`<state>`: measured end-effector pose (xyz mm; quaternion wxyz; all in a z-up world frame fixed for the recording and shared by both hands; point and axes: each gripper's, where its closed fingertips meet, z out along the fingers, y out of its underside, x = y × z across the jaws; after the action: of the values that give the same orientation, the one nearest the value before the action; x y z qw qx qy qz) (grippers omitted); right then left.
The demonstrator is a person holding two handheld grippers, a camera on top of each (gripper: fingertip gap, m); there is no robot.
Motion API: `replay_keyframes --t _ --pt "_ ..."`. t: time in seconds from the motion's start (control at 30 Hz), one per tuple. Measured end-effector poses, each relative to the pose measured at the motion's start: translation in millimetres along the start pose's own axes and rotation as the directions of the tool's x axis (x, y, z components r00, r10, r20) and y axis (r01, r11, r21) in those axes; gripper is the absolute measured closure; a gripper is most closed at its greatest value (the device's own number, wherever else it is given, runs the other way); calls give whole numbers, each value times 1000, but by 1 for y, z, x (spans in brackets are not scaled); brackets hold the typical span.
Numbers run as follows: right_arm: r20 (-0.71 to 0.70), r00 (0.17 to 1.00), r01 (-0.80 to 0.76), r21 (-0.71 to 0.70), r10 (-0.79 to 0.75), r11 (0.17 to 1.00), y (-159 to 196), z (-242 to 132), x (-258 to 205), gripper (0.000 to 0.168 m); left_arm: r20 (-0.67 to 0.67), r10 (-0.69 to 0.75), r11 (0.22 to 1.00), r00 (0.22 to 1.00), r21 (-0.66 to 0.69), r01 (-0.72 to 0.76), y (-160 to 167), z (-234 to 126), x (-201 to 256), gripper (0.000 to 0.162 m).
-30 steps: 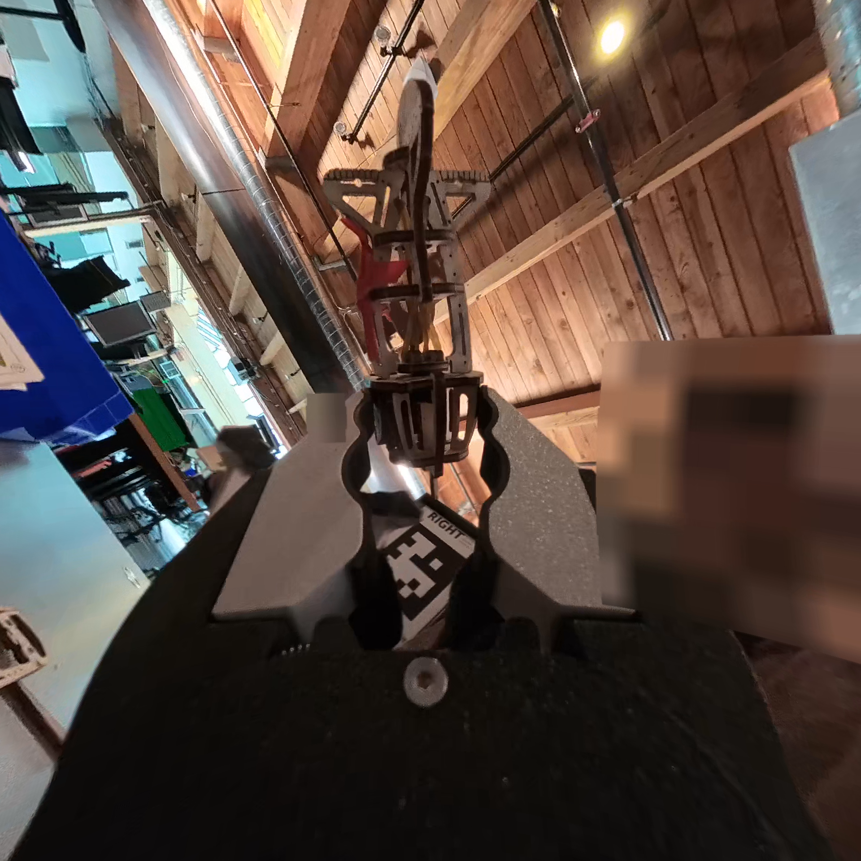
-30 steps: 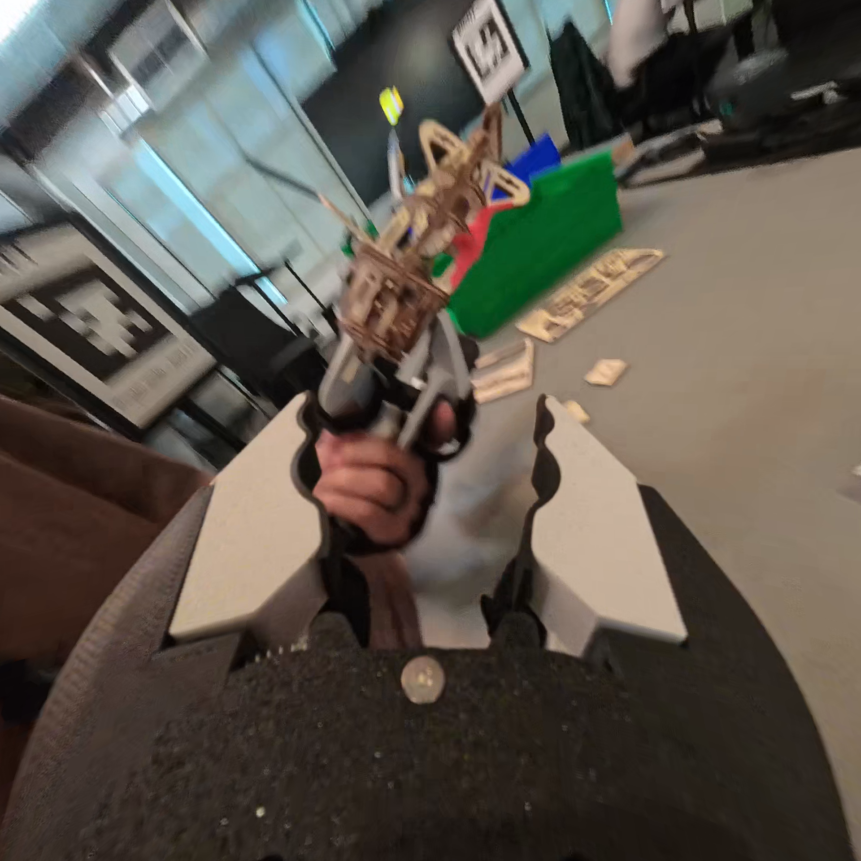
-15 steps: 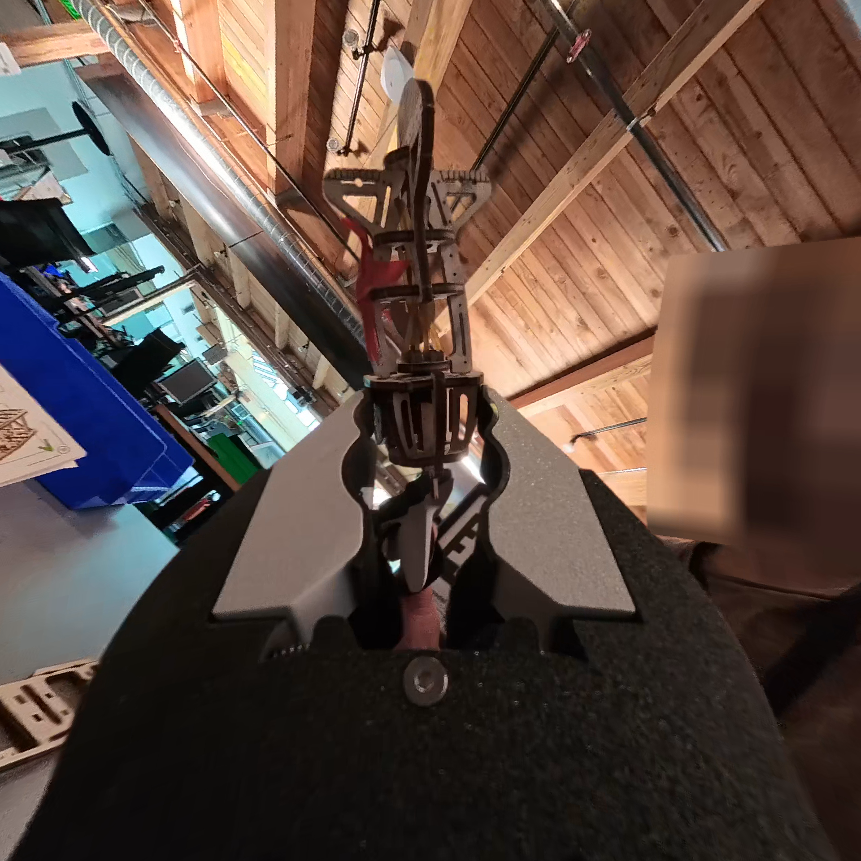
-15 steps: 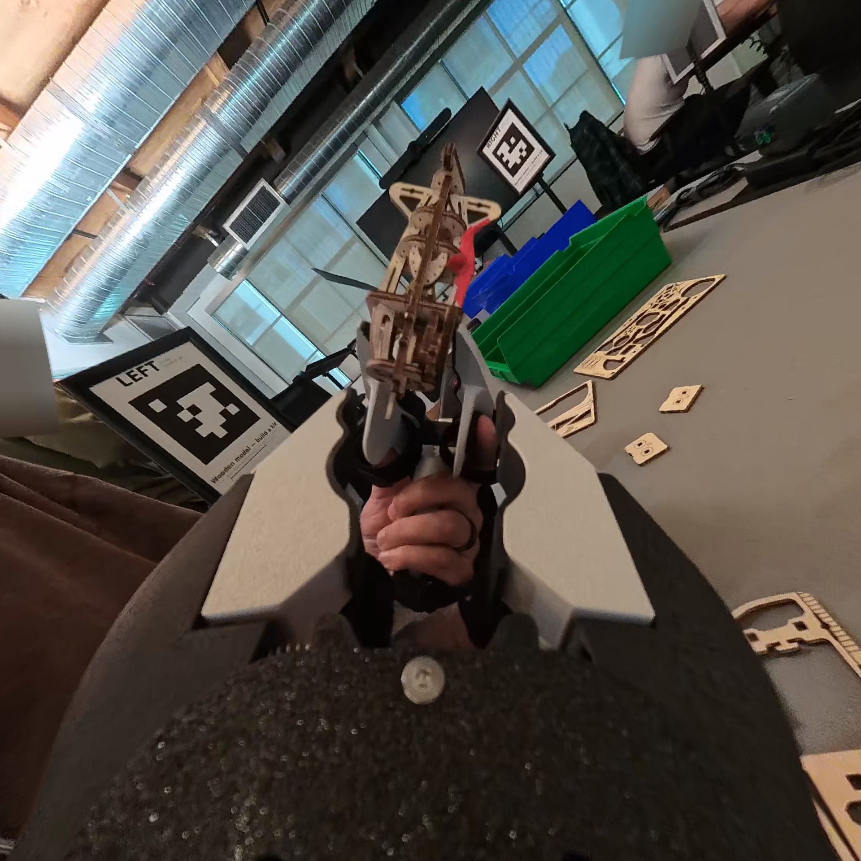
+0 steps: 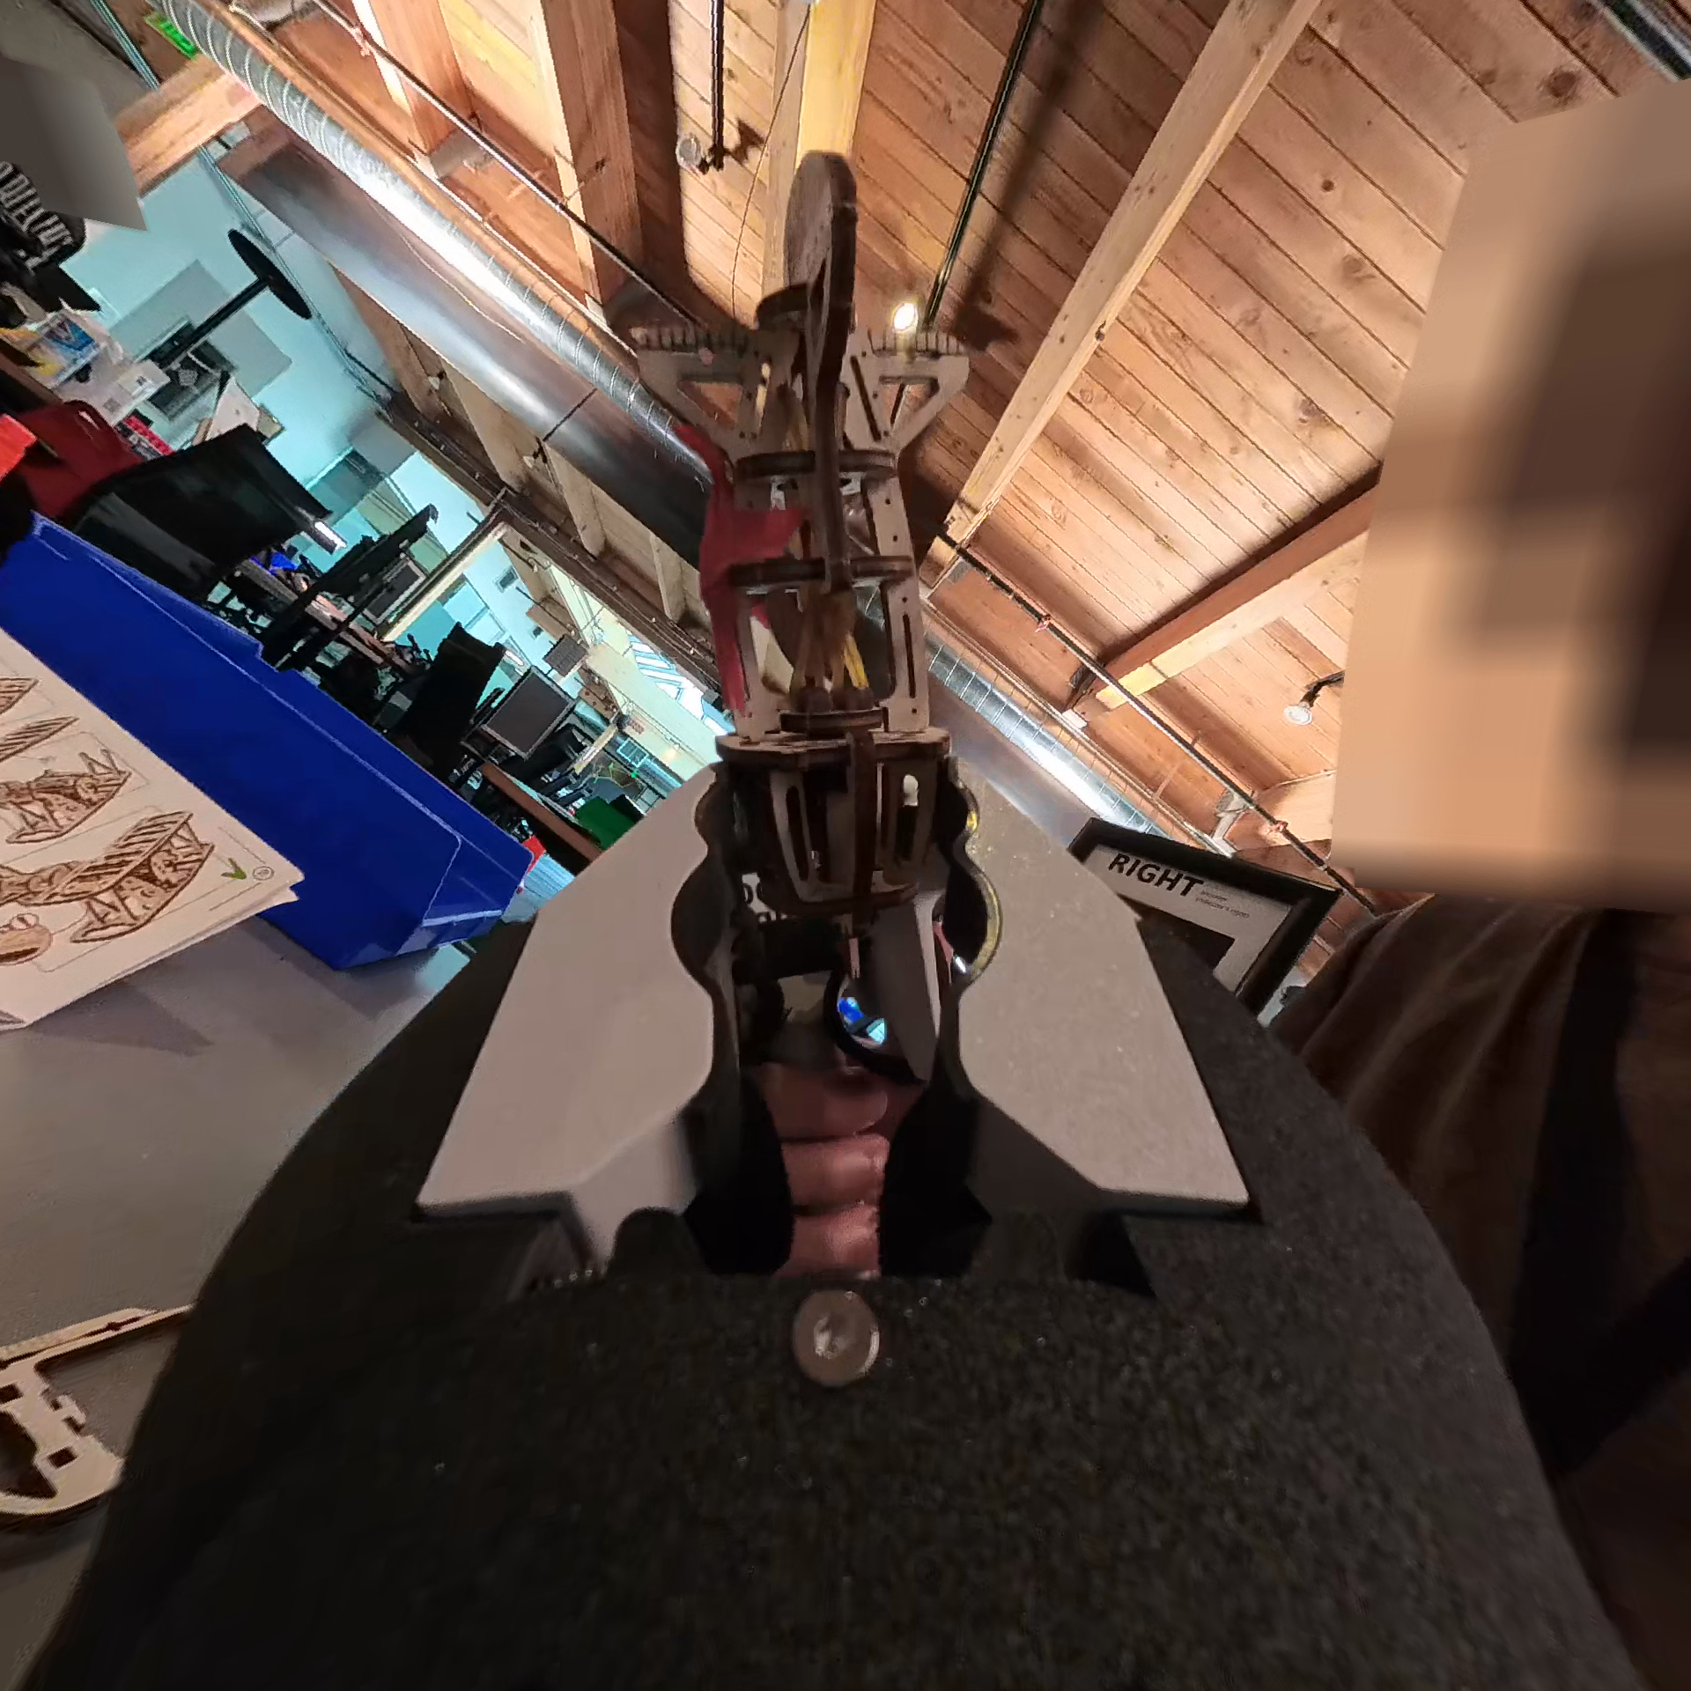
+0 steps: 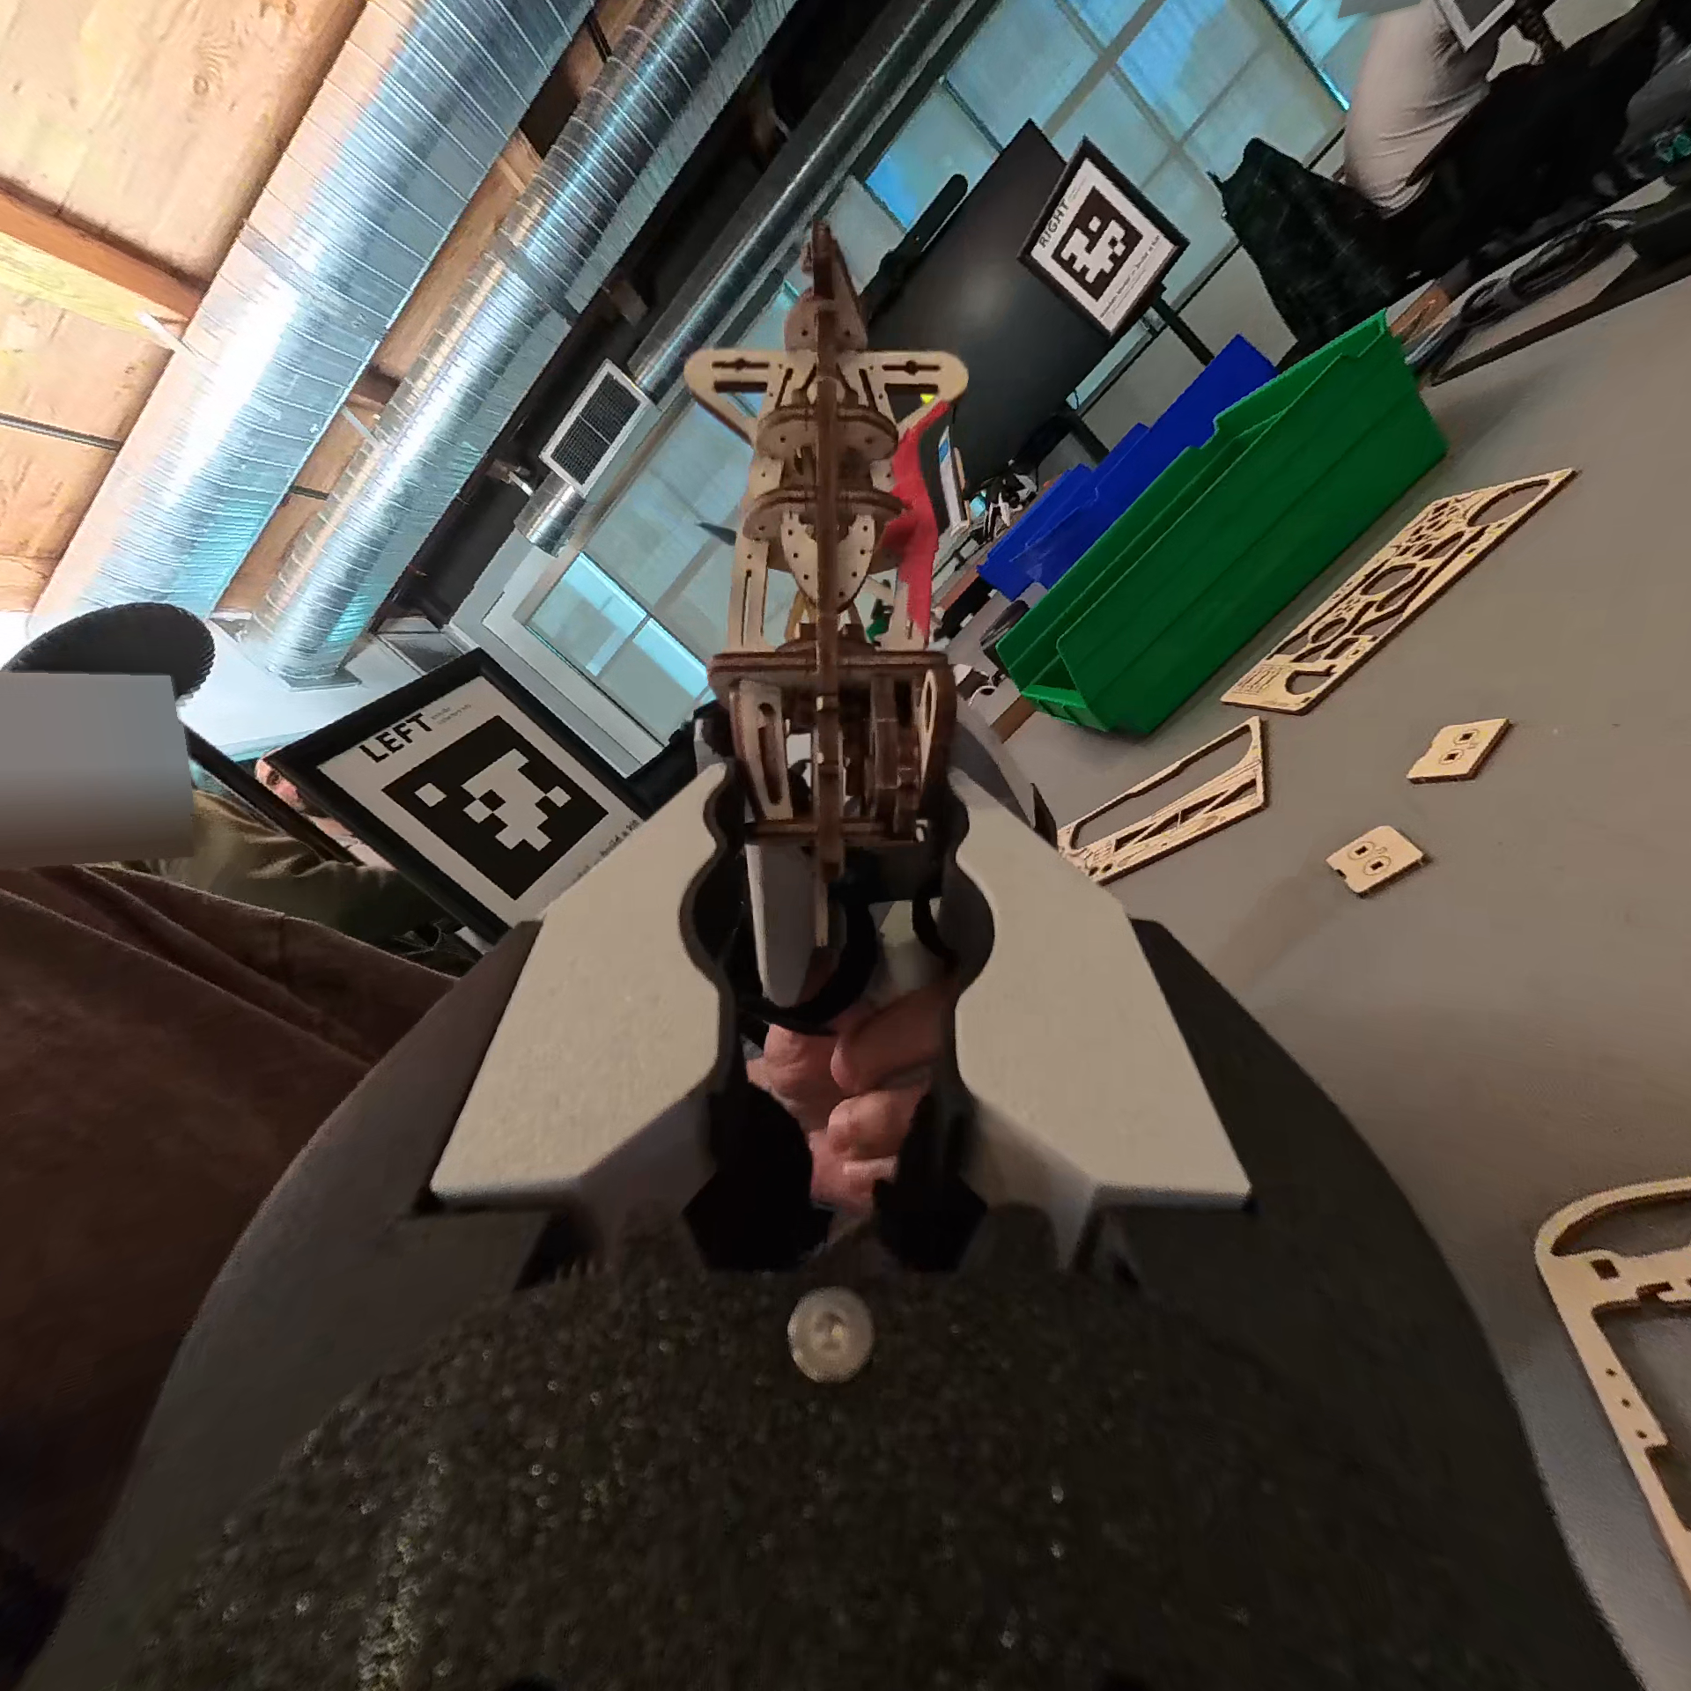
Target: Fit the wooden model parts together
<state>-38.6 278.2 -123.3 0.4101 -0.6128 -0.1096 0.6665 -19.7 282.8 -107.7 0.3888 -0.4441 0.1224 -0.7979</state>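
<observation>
A wooden model [image 5: 823, 512], a tall lattice frame with a red part on one side, stands upright on a cage-like base, lifted above the grey table. My left gripper [image 5: 828, 805] is shut on that base from one side. In the right wrist view the same model [image 6: 823, 512] sits between the fingertips of my right gripper [image 6: 833, 796], which is shut on the base from the opposite side. Each view shows the other gripper's grey finger [image 5: 901, 970] [image 6: 782, 915] and a hand behind the base.
A blue bin [image 5: 274, 732] and a paper instruction sheet [image 5: 91, 805] lie left. A green bin [image 6: 1235, 567], cut-out wooden sheets [image 6: 1400, 586] and small wooden pieces [image 6: 1455, 750] lie on the table [image 6: 1464, 1007]. Marker boards and a brown sleeve [image 6: 137, 1052] are close. My left and right fingertips are right by each other.
My right gripper has moved in from a wide-open stance and closed on the model's base. My left gripper has kept its hold while the model tilted a little.
</observation>
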Motion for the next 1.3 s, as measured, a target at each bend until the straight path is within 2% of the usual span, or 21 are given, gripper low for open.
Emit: replay_keyframes --t 0.2,0.27,0.33,0.37,0.4,0.5,0.6,0.63,0.77,0.83,1.07,1.17,1.23,1.3 --pt "-10 997 75 -88 -76 993 3 -7 -1 131 24 46 986 999 -162 -41 9 -2 0 121" --pt "-22 989 140 -161 -145 977 7 -10 0 131 56 79 964 995 -260 -62 13 -5 -4 110" --pt "-49 964 237 -278 -260 931 15 -14 5 131 85 147 919 985 -381 -104 20 -14 -10 103" --pt "-54 948 280 -335 -315 900 18 -17 7 131 95 185 888 978 -443 -125 25 -19 -13 91" --pt "-53 933 310 -382 -355 871 21 -20 8 131 102 221 851 970 -506 -141 31 -26 -17 86" --pt "-49 912 336 -477 -407 812 26 -27 11 131 101 297 763 950 -623 -172 45 -40 -24 84" --pt "-39 923 320 -480 -384 817 29 -29 12 131 83 269 766 960 -623 -161 49 -38 -21 87" --pt "-35 929 308 -477 -368 823 30 -30 13 131 79 264 768 961 -621 -160 49 -38 -21 93" --pt "8 928 330 -480 -373 813 33 -31 10 132 42 209 768 977 -625 -137 56 -36 -15 100" --pt "32 931 332 -484 -363 810 37 -31 9 132 12 205 758 979 -635 -151 61 -34 -10 114" --pt "61 940 327 -454 -337 829 36 -30 5 131 -16 235 750 972 -633 -192 60 -32 -5 115" --pt "73 934 348 -407 -349 845 22 -39 1 123 -29 283 738 959 -632 -237 56 -33 -3 115" --pt "-15 900 392 -405 -435 826 4 -61 17 115 -25 335 721 942 -636 -274 48 -39 -4 115" --pt "-138 826 427 -481 -547 766 -4 -92 48 107 -12 378 720 926 -625 -302 36 -45 -4 115"
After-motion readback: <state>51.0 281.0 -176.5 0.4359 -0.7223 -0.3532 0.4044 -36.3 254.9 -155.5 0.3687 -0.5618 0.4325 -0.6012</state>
